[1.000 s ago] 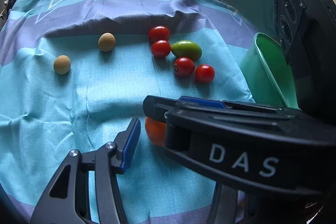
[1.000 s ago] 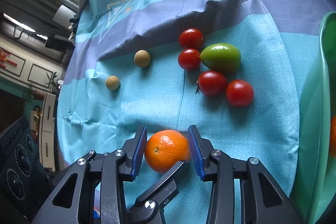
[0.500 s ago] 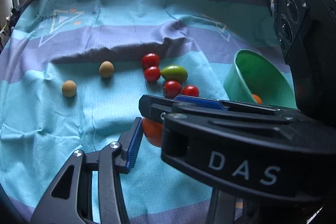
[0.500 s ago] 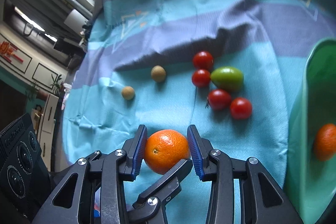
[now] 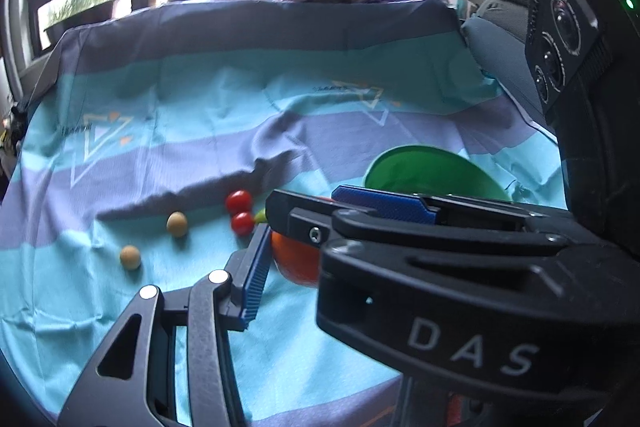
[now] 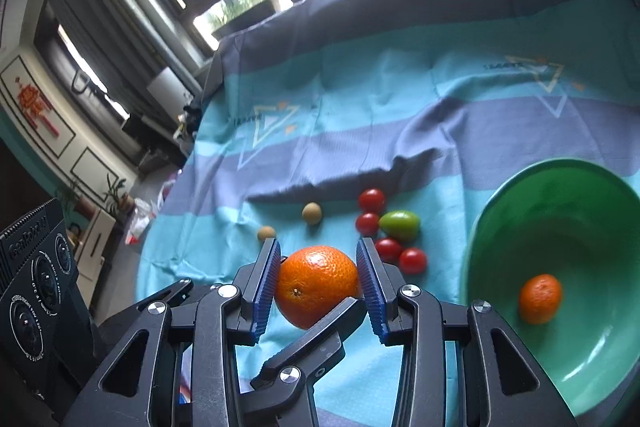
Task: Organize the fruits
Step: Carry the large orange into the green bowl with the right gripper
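Orange (image 6: 316,285): pinched at its widest between the blue pads of the right claw (image 6: 318,251), which is closed firmly on it, apparently lifted off the cloth (image 6: 400,87). Held just left of the green bowl (image 6: 600,367), probably for carrying across and dropping beside the mandarin (image 6: 540,299) inside. Gripped across the middle, so unlikely to slip. Left claw (image 5: 320,251) close by, one finger reaching under the orange, perhaps as a guard; other finger hidden, so cannot tell whether open or closed. Loose on the cloth: four tomatoes (image 6: 372,201), one green fruit (image 6: 400,225), two tan balls (image 6: 312,213), likely next.
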{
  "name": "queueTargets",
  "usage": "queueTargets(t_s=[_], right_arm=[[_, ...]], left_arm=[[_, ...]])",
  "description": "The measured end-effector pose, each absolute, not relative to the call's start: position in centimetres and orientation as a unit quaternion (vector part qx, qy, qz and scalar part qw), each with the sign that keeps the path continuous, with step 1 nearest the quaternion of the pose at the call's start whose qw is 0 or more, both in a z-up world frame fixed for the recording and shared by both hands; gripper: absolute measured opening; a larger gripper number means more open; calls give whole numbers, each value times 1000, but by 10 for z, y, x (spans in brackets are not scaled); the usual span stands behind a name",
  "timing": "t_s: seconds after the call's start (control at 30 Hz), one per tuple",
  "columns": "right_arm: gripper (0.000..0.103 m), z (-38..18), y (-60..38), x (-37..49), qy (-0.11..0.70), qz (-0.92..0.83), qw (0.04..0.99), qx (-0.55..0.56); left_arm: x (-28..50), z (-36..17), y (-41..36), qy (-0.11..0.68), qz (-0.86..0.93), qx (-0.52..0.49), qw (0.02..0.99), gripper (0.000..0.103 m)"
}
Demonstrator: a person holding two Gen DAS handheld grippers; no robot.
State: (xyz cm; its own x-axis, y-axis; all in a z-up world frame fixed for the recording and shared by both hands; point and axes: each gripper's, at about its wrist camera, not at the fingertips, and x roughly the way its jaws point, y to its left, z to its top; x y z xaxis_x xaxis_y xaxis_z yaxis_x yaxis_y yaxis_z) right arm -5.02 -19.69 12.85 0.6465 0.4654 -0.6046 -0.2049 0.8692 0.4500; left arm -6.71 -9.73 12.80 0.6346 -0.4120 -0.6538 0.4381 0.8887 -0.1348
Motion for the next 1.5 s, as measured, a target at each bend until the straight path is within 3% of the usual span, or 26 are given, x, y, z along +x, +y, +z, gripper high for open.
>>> queueTargets(t_s=[0.53, 1.5], right_arm=[[42, 131, -288, -68, 339, 98, 914, 199], [42, 79, -345, -46, 418, 51, 873, 247]], left_arm=[[-53, 130, -190, 357, -328, 34, 874, 45], [-24, 81, -246, 436, -357, 50, 825, 46]])
